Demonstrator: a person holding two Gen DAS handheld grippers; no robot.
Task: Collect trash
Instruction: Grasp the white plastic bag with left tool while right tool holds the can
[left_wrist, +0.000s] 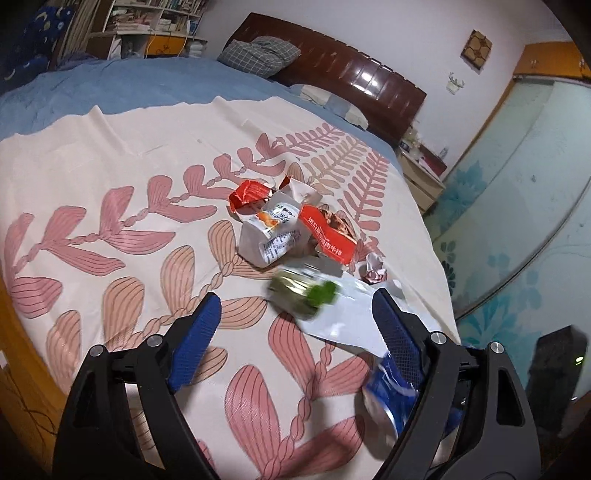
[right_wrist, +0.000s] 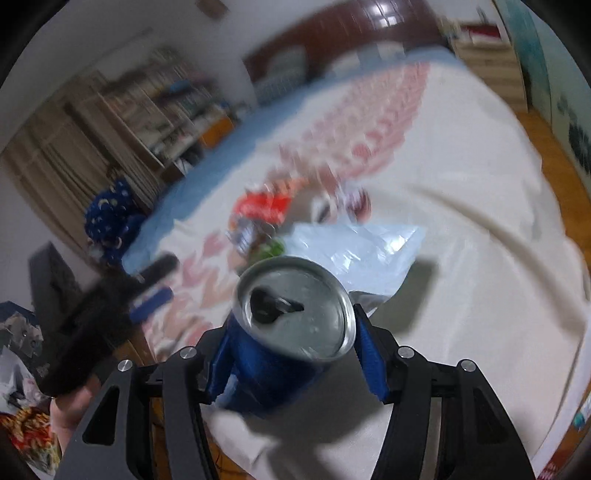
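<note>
Trash lies on the leaf-patterned bedspread (left_wrist: 110, 155): a red and white wrapper pile (left_wrist: 284, 225), a crumpled paper ball (left_wrist: 375, 269), a blurred green-capped bottle (left_wrist: 303, 291) and a clear plastic bag (left_wrist: 343, 317). My left gripper (left_wrist: 295, 314) is open just short of the bottle. My right gripper (right_wrist: 290, 332) is shut on a blue drink can (right_wrist: 280, 332), held above the bed's edge. The can also shows in the left wrist view (left_wrist: 391, 391), behind my left gripper's right finger. The left gripper appears blurred in the right wrist view (right_wrist: 147, 291).
A dark wooden headboard (left_wrist: 351, 77) and pillows (left_wrist: 258, 53) stand at the far end. Bookshelves (left_wrist: 155, 22) are at the back left. A nightstand (left_wrist: 421, 173) and a glass sliding door (left_wrist: 517, 184) are on the right. A dark box (left_wrist: 554, 373) stands on the floor.
</note>
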